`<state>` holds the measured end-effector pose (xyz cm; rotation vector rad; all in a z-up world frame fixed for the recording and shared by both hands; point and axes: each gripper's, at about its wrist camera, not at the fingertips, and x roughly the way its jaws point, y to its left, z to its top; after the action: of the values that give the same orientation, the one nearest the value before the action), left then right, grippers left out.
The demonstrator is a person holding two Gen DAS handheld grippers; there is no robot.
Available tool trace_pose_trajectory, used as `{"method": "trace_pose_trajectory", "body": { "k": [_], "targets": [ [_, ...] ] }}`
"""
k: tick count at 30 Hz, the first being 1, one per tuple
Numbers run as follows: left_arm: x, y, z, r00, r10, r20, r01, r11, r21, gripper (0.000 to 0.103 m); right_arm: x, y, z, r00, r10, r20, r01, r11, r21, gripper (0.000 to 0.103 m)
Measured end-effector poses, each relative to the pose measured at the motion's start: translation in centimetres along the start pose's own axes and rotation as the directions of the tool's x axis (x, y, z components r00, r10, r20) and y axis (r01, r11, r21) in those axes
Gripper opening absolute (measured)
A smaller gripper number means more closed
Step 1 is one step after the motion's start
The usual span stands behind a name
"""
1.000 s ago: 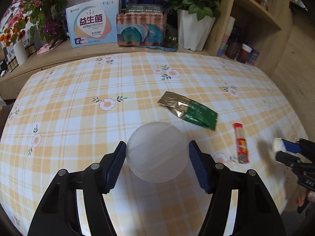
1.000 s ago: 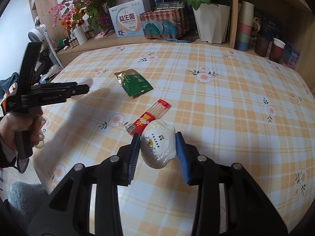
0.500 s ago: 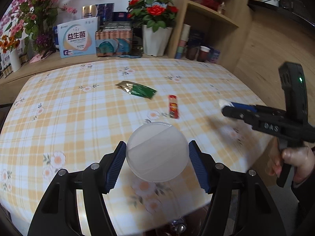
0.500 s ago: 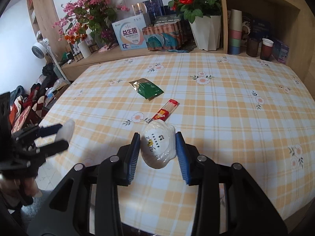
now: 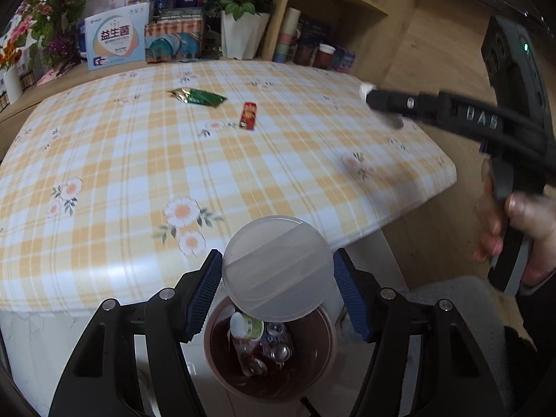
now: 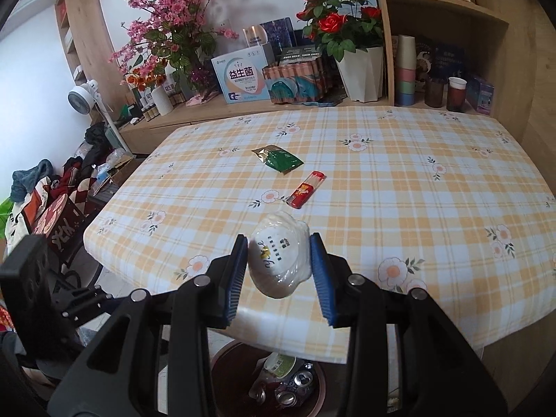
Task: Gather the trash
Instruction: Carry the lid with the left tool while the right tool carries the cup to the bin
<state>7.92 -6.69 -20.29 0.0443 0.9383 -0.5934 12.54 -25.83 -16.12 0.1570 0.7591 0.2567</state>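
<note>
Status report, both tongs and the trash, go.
Left tongs shut on clear plastic lid, above the bin. Right tongs shut on white wrapper. Green packet and red packet on table. Nothing in the way.

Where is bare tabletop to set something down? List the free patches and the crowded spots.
Most of the yellow plaid tablecloth is bare: the whole near half and the side toward the wooden shelf unit. Only the green foil packet and red sachet occupy the middle. The back ledge is crowded.
</note>
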Motion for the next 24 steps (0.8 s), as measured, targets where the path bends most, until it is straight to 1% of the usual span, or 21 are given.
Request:
{"method": "trace_pose_trajectory", "body": {
  "k": [2, 4, 5, 7, 8, 10, 11, 12, 13, 16, 21, 24],
  "targets": [
    [0.4, -0.2, -0.7, 1.0, 0.005, -0.027, -0.005, 1.0, 0.001, 0.067, -0.8, 0.2, -0.5, 1.0, 0.0, -0.003, 0.0, 1.0, 0.0, 0.039],
    [0.3, 0.1, -1.2, 0.999, 0.007, -0.032, -0.008, 1.0, -0.018, 0.074, -1.2, 0.3, -0.9, 1.0, 0.001, -0.009, -0.001, 1.0, -0.001, 0.039],
    [0.0, 0.3, -1.2, 1.0, 0.012, -0.027, -0.013, 0.999, -0.034, 0.075, -1.6, 0.5, -1.1, 1.0, -0.001, -0.014, 0.001, 1.0, -0.005, 0.039],
    [-1.0, 0.9, -1.1, 1.0, 0.017, -0.002, -0.017, 0.997, -0.07, 0.083, -2.1, 0.6, -1.5, 1.0, -0.003, -0.019, 0.003, 1.0, -0.009, 0.038],
    [-1.5, 1.1, -1.0, 1.0, 0.021, 0.014, -0.02, 0.996, -0.082, 0.084, -2.4, 0.8, -1.7, 1.0, -0.003, -0.022, 0.003, 1.0, -0.011, 0.038],
    [-2.6, 1.4, -0.5, 0.998, 0.047, 0.043, -0.043, 0.995, -0.093, 0.09, -2.8, 1.1, -2.0, 1.0, -0.002, -0.026, 0.001, 1.0, -0.013, 0.037],
    [-3.4, 1.6, -0.3, 0.996, 0.064, 0.063, -0.058, 0.993, -0.099, 0.092, -3.0, 1.3, -2.2, 1.0, 0.0, -0.027, 0.0, 1.0, -0.014, 0.036],
    [-4.1, 1.8, -0.1, 0.994, 0.079, 0.081, -0.07, 0.992, -0.105, 0.094, -3.1, 1.4, -2.4, 1.0, 0.001, -0.029, -0.002, 1.0, -0.015, 0.027],
    [-4.7, 2.0, 0.2, 0.991, 0.095, 0.095, -0.085, 0.99, -0.11, 0.096, -3.2, 1.6, -2.6, 0.999, 0.007, -0.036, -0.008, 1.0, -0.015, 0.025],
    [-6.9, 2.8, 0.7, 0.978, 0.148, 0.147, -0.129, 0.983, -0.129, 0.097, -3.5, 2.2, -3.1, 0.999, 0.011, -0.042, -0.012, 1.0, -0.015, 0.025],
    [-9.8, 4.3, 0.8, 0.957, 0.199, 0.209, -0.161, 0.969, -0.186, 0.097, -3.3, 3.8, -4.1, 0.997, 0.034, -0.072, -0.037, 0.998, -0.041, 0.025],
    [-11.0, 5.0, 0.7, 0.947, 0.226, 0.228, -0.178, 0.961, -0.211, 0.097, -3.2, 4.6, -4.5, 0.996, 0.04, -0.082, -0.044, 0.998, -0.054, 0.025]
  ]
}}
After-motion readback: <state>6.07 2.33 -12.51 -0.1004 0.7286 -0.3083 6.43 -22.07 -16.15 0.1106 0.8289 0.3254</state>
